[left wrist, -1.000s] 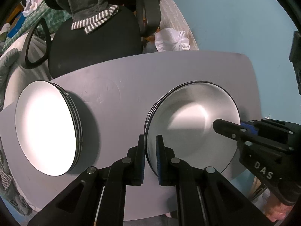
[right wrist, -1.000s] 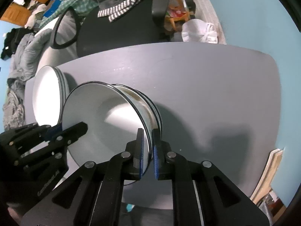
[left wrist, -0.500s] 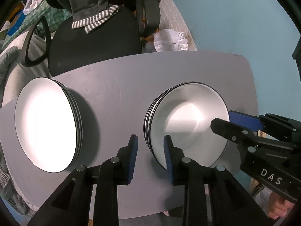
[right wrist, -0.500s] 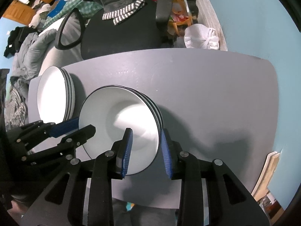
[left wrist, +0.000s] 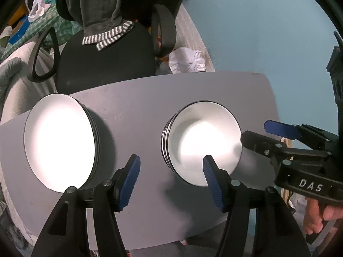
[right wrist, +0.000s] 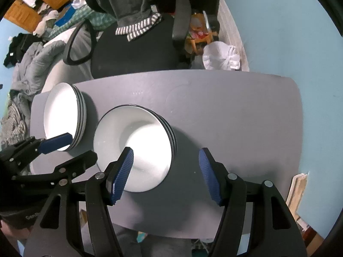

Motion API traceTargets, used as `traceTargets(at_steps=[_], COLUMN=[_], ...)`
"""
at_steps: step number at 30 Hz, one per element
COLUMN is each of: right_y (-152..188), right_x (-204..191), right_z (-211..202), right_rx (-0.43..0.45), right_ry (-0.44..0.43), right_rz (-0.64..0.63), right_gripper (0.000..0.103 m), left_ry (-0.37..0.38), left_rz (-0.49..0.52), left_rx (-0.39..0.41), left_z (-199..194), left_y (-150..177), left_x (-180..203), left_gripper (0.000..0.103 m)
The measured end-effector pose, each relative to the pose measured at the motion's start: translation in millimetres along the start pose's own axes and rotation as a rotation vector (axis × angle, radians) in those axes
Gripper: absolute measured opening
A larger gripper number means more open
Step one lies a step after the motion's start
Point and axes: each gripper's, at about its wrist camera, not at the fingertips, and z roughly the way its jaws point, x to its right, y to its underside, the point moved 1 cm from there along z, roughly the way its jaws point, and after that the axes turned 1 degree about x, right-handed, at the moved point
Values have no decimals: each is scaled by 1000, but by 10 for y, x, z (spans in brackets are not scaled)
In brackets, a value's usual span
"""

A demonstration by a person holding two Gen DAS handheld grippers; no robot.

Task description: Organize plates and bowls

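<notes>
A: How far along?
B: Looks nearly done. Bowls are stacked mid-table, plates stacked left of them. Left gripper and right gripper are both spread wide, holding nothing.

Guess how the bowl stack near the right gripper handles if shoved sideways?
The bowl stack looks glossy, so probably slick on the grey table. Several nested rims show, so likely heavy; upper bowls may shift. Looks like ceramic or enamel: could chip.
</notes>
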Motion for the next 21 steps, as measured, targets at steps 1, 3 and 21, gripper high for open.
traceTargets(at_steps=[1,3,21], right_y=[11,32,148], right_x=[2,-2,-59], right_z=[-29,-92,-513], right_rx=[5,18,153], right_ry=[-2,-1,51], right_rz=[0,-1,-47], right_gripper=[64,64,65], left_ry=[-1,9,83], left_rz=[1,6,58], left_rx=[0,12,208], left_z=[-19,-87,-548], left_y=[7,22,178], left_x=[-2,15,-15], left_gripper=[62,62,73])
